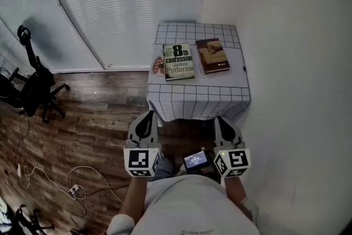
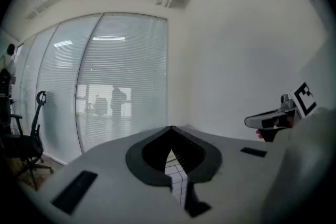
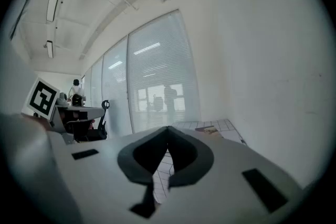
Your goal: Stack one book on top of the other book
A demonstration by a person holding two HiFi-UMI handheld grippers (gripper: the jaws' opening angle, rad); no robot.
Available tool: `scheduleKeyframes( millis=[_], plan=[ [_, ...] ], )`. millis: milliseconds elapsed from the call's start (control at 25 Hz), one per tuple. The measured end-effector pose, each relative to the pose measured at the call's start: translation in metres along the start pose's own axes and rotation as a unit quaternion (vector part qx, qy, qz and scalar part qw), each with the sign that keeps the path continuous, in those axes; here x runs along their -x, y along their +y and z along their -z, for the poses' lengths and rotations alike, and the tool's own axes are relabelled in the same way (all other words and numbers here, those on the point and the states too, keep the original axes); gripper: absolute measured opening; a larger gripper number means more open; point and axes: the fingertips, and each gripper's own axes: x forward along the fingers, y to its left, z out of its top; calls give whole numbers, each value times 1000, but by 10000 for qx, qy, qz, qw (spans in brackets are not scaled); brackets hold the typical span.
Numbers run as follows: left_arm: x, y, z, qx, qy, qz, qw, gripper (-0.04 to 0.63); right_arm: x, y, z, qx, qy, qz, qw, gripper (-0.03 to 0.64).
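Two books lie side by side on a small table [image 1: 198, 97] with a white checked cloth. The left one is a green and white paperback [image 1: 178, 61]. The right one is a dark brown book [image 1: 212, 55], also seen far off [image 3: 209, 129] in the right gripper view. My left gripper [image 1: 146, 120] and right gripper [image 1: 225, 123] hang side by side in front of the table's near edge, well short of the books. Both are shut with nothing between the jaws. In the left gripper view only a strip of checked cloth [image 2: 178, 176] shows past the jaws.
A white wall [image 1: 291, 63] runs close along the table's right side and window blinds [image 1: 121, 3] stand behind it. A round coaster-like disc [image 1: 158, 66] pokes out from under the paperback's left edge. A black office chair [image 1: 33, 85] and loose cables [image 1: 71, 181] are on the wooden floor at left.
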Motion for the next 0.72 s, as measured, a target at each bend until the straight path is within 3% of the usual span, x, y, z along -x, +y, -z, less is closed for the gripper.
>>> scheduleKeyframes(
  millis=[720],
  plan=[
    [-12, -9, -4, -119, -3, -45, 9999, 5, -2, -20, -5, -362, -246, -37, 9990, 8]
  ],
)
